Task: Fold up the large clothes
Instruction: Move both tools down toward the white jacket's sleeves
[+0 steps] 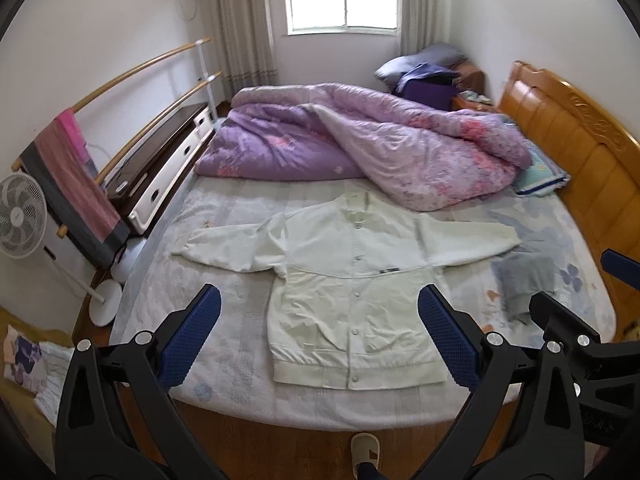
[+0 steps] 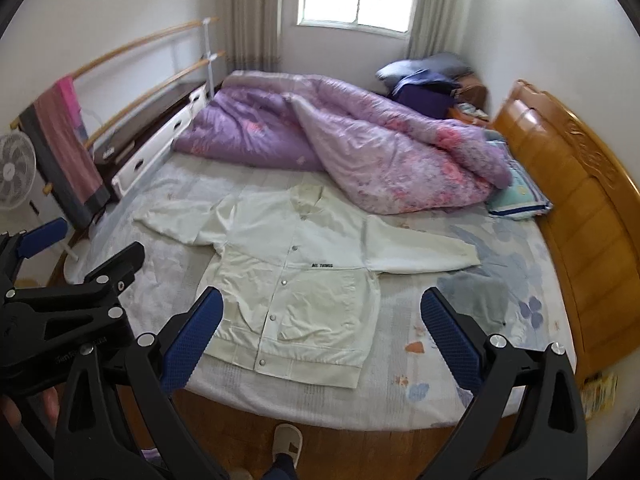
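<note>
The white jacket (image 1: 352, 280) lies flat on the bed (image 1: 224, 368), face up and buttoned, straight ahead of both my jaws and a little below them. Its long axis runs away from me: the hem band is near the bed's front edge, the collar points toward the purple quilt (image 1: 360, 136) at the far side. The two sleeves go out sideways, one toward the side with the fan (image 1: 20, 216), the other toward the wooden headboard (image 1: 568, 140).

My left gripper (image 1: 320, 332) is wide, holding nothing, and the body of the jacket sits just between its fingers in the view. My right gripper (image 2: 322, 336) is also wide and empty; from it the jacket lies ahead and a bit to the left, and its sleeve on the headboard side reaches out in front of it. So I judge each gripper is nearer to the sleeve on its own side.

No fold is made yet. The first move is probably to bring one sleeve across the chest. There is free sheet left of the jacket. On the right a small grey cloth (image 1: 524, 280) lies just beside the sleeve end, and it could be caught. The quilt nearly touches the collar, so there is little room at the far side.
</note>
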Demonstrator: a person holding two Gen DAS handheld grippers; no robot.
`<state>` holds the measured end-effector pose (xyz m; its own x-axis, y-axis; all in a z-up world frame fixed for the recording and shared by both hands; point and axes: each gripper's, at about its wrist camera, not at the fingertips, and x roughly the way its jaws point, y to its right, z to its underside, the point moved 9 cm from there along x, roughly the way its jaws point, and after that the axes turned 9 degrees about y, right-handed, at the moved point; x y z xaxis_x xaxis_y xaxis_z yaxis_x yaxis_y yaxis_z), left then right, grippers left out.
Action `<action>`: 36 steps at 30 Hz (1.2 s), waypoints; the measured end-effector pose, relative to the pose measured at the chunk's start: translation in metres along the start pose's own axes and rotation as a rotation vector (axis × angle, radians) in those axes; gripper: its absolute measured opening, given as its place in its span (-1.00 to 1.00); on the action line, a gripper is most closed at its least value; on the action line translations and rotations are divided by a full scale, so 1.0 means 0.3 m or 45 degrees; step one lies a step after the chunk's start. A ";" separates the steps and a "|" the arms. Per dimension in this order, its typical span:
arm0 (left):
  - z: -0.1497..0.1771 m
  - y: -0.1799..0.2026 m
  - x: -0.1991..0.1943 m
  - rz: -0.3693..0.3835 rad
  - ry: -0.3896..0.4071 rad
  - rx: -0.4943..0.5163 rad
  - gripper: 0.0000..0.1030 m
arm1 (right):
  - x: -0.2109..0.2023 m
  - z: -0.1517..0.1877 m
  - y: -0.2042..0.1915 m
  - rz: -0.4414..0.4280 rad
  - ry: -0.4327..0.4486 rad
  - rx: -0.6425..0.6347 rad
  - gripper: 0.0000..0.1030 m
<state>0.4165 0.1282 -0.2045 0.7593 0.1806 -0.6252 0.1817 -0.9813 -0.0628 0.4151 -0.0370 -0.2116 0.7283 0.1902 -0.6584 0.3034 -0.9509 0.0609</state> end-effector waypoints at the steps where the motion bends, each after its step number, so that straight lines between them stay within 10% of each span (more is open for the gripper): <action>1: 0.005 -0.014 0.032 -0.007 -0.009 -0.002 0.91 | 0.031 -0.001 -0.013 -0.012 -0.017 -0.011 0.85; 14: 0.233 -0.407 0.715 0.207 -0.412 -0.093 0.91 | 0.683 0.052 -0.431 -0.136 -0.381 -0.145 0.85; 23: 0.373 -0.796 1.193 0.376 -0.665 -0.452 0.91 | 1.137 0.152 -0.602 -0.120 -0.598 -0.172 0.85; 36: 0.577 -1.458 1.876 0.043 -0.693 -1.081 0.88 | 1.675 0.154 -0.681 -0.161 -0.564 -0.150 0.76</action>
<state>0.6561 0.6477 -0.6634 0.4224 -0.1089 -0.8998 0.7115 -0.5753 0.4036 0.6907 0.2414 -0.5895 0.3569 0.1560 -0.9210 0.4591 -0.8880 0.0274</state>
